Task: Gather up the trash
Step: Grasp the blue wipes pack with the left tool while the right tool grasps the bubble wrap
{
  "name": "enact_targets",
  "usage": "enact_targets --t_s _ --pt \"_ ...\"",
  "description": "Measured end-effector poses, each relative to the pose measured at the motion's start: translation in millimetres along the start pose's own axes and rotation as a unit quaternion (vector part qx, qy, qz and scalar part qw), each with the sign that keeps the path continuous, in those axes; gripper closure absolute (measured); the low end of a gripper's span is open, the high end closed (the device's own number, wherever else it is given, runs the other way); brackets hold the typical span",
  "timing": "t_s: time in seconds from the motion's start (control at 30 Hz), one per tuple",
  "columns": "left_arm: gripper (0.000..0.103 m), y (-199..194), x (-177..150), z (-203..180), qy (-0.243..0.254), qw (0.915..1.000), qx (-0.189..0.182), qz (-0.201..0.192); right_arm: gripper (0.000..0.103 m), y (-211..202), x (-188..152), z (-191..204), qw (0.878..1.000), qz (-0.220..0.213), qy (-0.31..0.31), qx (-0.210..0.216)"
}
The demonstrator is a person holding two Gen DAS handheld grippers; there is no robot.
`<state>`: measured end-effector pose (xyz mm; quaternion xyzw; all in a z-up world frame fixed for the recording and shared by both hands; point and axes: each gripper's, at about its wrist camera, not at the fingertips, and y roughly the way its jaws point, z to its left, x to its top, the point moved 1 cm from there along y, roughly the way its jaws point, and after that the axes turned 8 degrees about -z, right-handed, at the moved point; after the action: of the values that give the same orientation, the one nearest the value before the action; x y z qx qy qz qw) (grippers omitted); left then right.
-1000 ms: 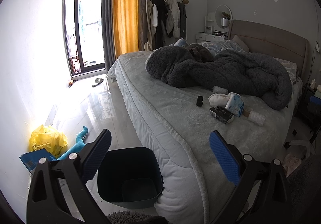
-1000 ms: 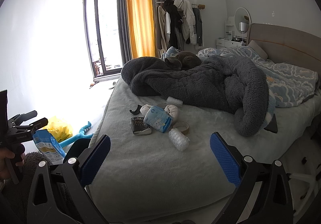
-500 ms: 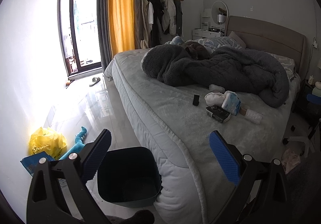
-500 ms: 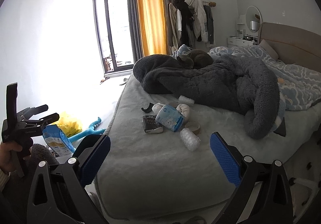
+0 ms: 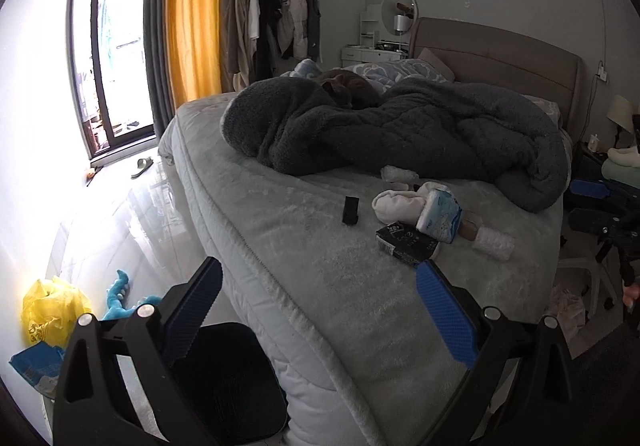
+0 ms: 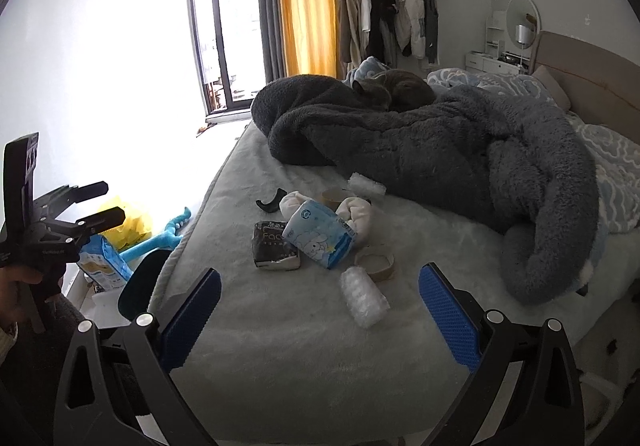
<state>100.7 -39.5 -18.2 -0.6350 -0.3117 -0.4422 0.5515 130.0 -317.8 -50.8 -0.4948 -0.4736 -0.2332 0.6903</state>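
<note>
Left wrist: left gripper [image 5: 316, 310] spread wide, empty, over the bed's [image 5: 280, 246] corner; dark bin [image 5: 228, 378] on the floor below. Right wrist: right gripper [image 6: 320, 310] gaping, empty; trash pile [image 6: 320, 238] mid-bed beside the blanket [image 6: 440, 150], a cat [image 6: 392, 90] on top.

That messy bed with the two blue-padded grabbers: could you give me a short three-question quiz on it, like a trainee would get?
1. True or false: the right gripper holds the bubble wrap roll.
2. Which lies on the black tissue pack? A) blue tissue pack B) tape roll C) black clip
3. Fill in: the dark bin stands on the floor beside the ____.

Key: 1 false, both grippers are open and empty; 2 A; 3 bed.
</note>
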Motion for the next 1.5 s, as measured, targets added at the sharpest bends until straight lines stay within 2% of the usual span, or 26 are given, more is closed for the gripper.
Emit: enact_targets --t_s 0.13,0.3,0.43,0.63,0.9,1.1,1.27,1.5 --pt "0.006 24.3 1.0 -7.9 0.017 0.9995 -0.025 0.007 0.004 33.0 -7.3 -5.3 0.999 0.034 -0.025 0.012" --pt "0.008 47.8 5.2 -21.5 0.027 0.9975 -0.064 0.014 0.017 64.4 -21.1 -19.6 0.997 0.064 -0.031 0.024" --pt "0.017 66.4 5.3 -36.1 0.052 0.9938 -0.094 0.029 0.025 82.7 -30.3 -35.7 0.996 0.083 -0.030 0.033" --pt "0.028 96.5 7.3 -49.7 0.047 0.9888 -0.134 0.047 0.037 99.0 -39.9 -54.0 0.992 0.104 -0.032 0.056" --pt "0.043 128.8 6.7 -68.6 0.044 0.9820 -0.169 0.071 0.049 107.0 -47.4 -61.9 0.990 0.109 -0.018 0.082" --pt "0.045 145.1 6.3 -77.6 0.026 0.9776 -0.191 0.084 0.057 110.5 -51.0 -62.8 0.989 0.113 -0.007 0.099" --pt "0.050 157.9 6.5 -84.1 0.013 0.9760 -0.194 0.098 0.071 111.3 -53.9 -64.1 0.989 0.107 -0.007 0.099" --pt "0.062 178.6 1.8 -79.8 -0.041 0.9698 -0.202 0.130 0.073 104.0 -49.8 -64.7 0.990 0.088 -0.004 0.106"
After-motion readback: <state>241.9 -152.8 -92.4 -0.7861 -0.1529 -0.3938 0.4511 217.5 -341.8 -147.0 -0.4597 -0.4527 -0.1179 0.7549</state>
